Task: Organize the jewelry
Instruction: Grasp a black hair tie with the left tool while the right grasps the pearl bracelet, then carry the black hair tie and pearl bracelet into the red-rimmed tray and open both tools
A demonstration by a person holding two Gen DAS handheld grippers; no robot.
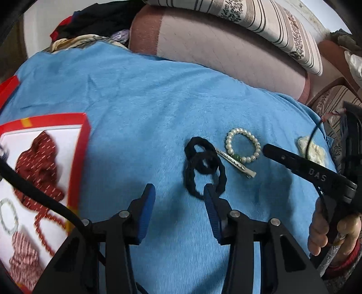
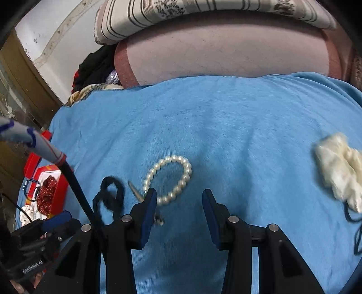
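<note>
Currently both claws hang spread over a blue blanket (image 1: 158, 108), with nothing between the fingers of either. Just ahead of the left claw (image 1: 179, 192) lie two black hair ties (image 1: 203, 167), looped over one another; the tip of its right finger (image 1: 209, 192) overlaps the near edge of the larger loop, though whether it touches cannot be told. Beyond the ties, ahead and to the right of this claw, a silver hair clip (image 1: 235, 164) lies slantwise, one end under the ties and its middle touching a pearl bracelet (image 1: 243, 145) that carries a single green bead. To the left of the left claw sits a red-rimmed box (image 1: 80, 158) with a white floor, holding a dark red scrunchie (image 1: 37, 162), a string of red beads, a pale bracelet and a pinkish scrunchie, all blurred. The right claw (image 2: 178, 196) hovers with the pearl bracelet (image 2: 168, 179) just ahead and slightly left; its left finger (image 2: 149, 203) covers the near part of the bracelet and clip (image 2: 135, 192). The black ties (image 2: 110, 194) lie further to its left, and the red box (image 2: 52, 187) well beyond them at the blanket's edge. Far to the right of this claw rests a fluffy cream scrunchie (image 2: 339, 167), well apart from the other pieces. Behind the blanket lie a pink cushion (image 2: 226, 56) and a striped pillow (image 2: 203, 13).
</note>
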